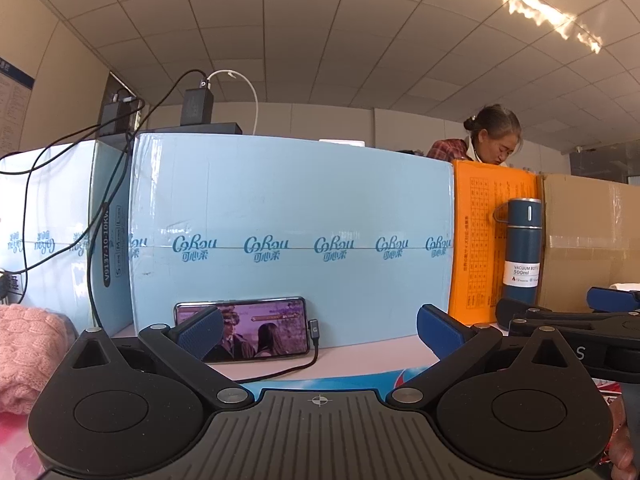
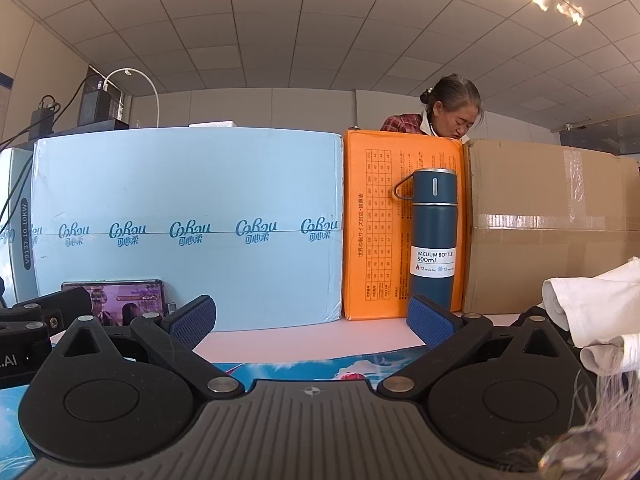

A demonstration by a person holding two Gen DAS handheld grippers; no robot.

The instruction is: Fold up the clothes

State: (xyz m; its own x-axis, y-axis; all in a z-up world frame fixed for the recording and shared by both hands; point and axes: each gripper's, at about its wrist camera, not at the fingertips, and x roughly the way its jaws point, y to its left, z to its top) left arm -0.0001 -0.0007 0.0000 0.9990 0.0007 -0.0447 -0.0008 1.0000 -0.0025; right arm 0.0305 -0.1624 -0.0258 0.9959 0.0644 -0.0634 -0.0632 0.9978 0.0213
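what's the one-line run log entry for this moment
left gripper open, empty | right gripper open, empty | pink knit garment untouched | white cloth garment untouched

Four boxes [image 2: 188, 224], one bottle [image 2: 434, 240], one phone [image 1: 256, 328].

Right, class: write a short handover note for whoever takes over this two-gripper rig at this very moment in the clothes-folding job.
Left gripper: jaws open, holding nothing, pointed at the black phone propped against the pale blue carton.
Right gripper: jaws open, holding nothing, facing the dark blue vacuum bottle.
Clothes: a pink knitted garment lies bunched at the far left; white cloth lies crumpled at the far right.
Done: no fold is visible.
Left: pick a garment, spread it flat, fold it, then do the other.
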